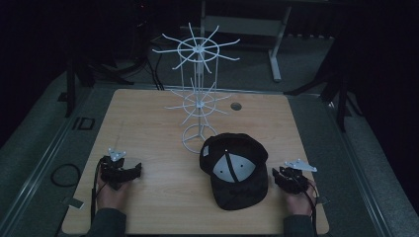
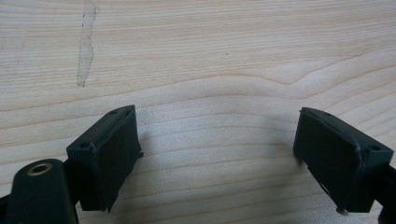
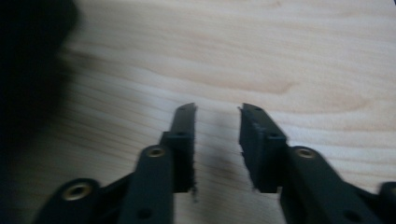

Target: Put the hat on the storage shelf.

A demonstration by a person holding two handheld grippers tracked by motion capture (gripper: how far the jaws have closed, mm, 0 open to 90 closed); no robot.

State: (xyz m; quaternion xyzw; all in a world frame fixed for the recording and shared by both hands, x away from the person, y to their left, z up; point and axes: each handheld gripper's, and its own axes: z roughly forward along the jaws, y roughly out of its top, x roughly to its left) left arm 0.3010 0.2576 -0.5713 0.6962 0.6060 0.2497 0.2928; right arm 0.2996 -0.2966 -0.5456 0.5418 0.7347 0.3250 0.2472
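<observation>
**Cap waiting by the rack, and a few ways this could slip**

The black cap (image 1: pixel 234 170) lies on the wooden table (image 1: pixel 158 128), crown up, with a pale grey front panel, just in front of the foot of the white wire rack (image 1: pixel 198 98). Its rim looks to be touching or nearly touching the rack's round base; I cannot tell which from here.

The right gripper (image 1: pixel 284 177) sits just beside the cap's right edge, apart from it, with its jaws standing at a narrow gap and nothing between them. In the right gripper view, bare wood lies between the jaws and a dark blurred mass, probably the cap, sits off to the left. The left gripper (image 1: pixel 123 170) rests well apart on the far side of the table, its jaws spread wide over bare wood and holding nothing.

My guess is the cap is meant for one of the rack's thin prongs. If so, the risks are plain enough. The right jaws may be too close together to take the brim or the soft crown cleanly, and could just push the cap sideways into the rack's base. The rack looks light and spindly, so a nudge might tip or turn it. A grip on loose fabric alone could let the cap sag and miss a prong.
</observation>
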